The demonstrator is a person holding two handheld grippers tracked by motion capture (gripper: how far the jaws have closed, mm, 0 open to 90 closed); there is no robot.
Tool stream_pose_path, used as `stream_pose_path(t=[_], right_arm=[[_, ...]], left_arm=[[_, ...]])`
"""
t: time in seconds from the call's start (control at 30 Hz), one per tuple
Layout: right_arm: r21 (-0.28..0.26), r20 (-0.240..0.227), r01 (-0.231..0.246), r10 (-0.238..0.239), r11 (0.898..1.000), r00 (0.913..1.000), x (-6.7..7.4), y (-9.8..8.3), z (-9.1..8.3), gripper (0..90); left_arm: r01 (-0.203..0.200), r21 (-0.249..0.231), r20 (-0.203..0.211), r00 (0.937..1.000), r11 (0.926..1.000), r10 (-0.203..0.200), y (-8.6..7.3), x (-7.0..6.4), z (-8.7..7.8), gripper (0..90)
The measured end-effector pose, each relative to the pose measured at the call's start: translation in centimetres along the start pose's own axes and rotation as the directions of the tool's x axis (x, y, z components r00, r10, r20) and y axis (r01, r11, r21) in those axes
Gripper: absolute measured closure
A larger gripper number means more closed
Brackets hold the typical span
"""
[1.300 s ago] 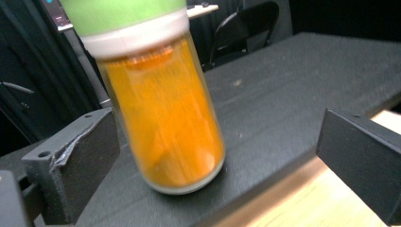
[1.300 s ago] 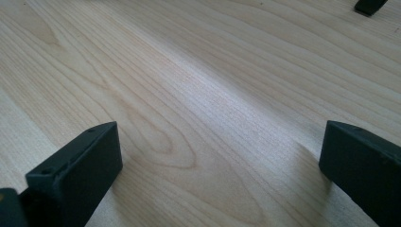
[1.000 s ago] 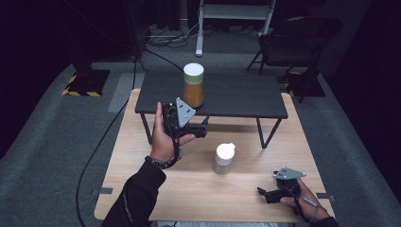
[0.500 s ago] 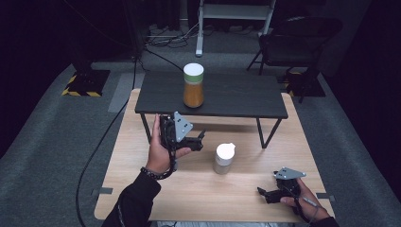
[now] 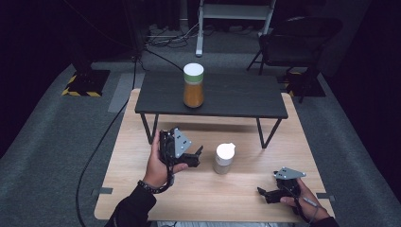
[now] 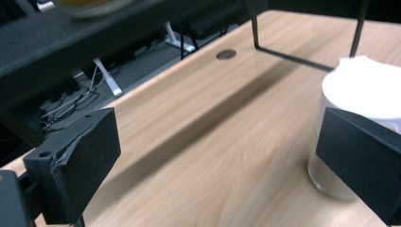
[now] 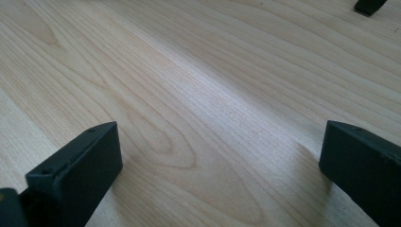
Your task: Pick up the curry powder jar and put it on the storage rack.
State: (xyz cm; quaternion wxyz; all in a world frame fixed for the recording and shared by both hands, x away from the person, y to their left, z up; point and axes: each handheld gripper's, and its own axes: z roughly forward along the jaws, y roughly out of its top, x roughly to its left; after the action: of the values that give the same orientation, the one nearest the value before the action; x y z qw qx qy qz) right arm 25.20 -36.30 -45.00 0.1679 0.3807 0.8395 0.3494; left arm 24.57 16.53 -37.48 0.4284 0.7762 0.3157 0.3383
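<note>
Jar (image 5: pixel 223 159) just beside left gripper's (image 5: pixel 197 156) spread fingers (image 6: pixel 75 163).

From high above I look forward and down over the wooden table (image 5: pixel 142 189), while my two jaw cameras skim close over its surface, the left one sharing the white-capped jar (image 6: pixel 359 123).
</note>
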Motion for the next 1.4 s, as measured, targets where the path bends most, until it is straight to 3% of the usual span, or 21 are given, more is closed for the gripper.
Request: stream_pose_path(t=[0.1, 0.27, 0.53, 0.8, 1.13, 1.3, 1.4], right_arm=[[0.000, 0.000, 0.000, 0.000, 1.000, 1.0000, 0.0, 0.0, 0.0, 0.0], [0.000, 0.000, 0.000, 0.000, 1.000, 1.0000, 0.0, 0.0, 0.0, 0.0], [0.000, 0.001, -0.001, 0.001, 1.000, 1.0000, 0.0, 0.0, 0.0, 0.0], [0.000, 0.002, -0.001, 0.001, 1.000, 1.0000, 0.1, 0.0, 0.0, 0.0], [0.000, 0.002, -0.001, 0.001, 1.000, 1.0000, 0.1, 0.0, 0.0, 0.0], [0.000, 0.002, -0.001, 0.001, 1.000, 1.0000, 0.1, 0.0, 0.0, 0.0], [0.000, 0.002, -0.002, 0.002, 1.000, 1.0000, 0.1, 0.0, 0.0, 0.0]], left_arm=[[-0.033, 0.025, 0.004, 0.9995, 0.9991, 0.033, -0.5, -0.3, -0.1, 0.6], [-0.037, 0.053, 0.021, 0.9991, 0.9979, 0.036, -1.4, -0.5, -0.2, 0.6], [-0.018, 0.100, 0.047, 0.9988, 0.9948, 0.013, -2.8, -0.3, -0.3, 0.6], [0.007, 0.146, 0.046, 0.9988, 0.9892, -0.014, -4.4, -0.3, -0.3, 0.6], [0.040, 0.206, 0.053, 0.9972, 0.9778, -0.052, -6.0, 0.4, -0.5, 0.7], [0.049, 0.241, 0.045, 0.9971, 0.9692, -0.062, -6.6, 0.9, -0.3, 0.6], [0.076, 0.260, 0.047, 0.9948, 0.9627, -0.091, -7.0, 1.6, -0.3, 0.6]])
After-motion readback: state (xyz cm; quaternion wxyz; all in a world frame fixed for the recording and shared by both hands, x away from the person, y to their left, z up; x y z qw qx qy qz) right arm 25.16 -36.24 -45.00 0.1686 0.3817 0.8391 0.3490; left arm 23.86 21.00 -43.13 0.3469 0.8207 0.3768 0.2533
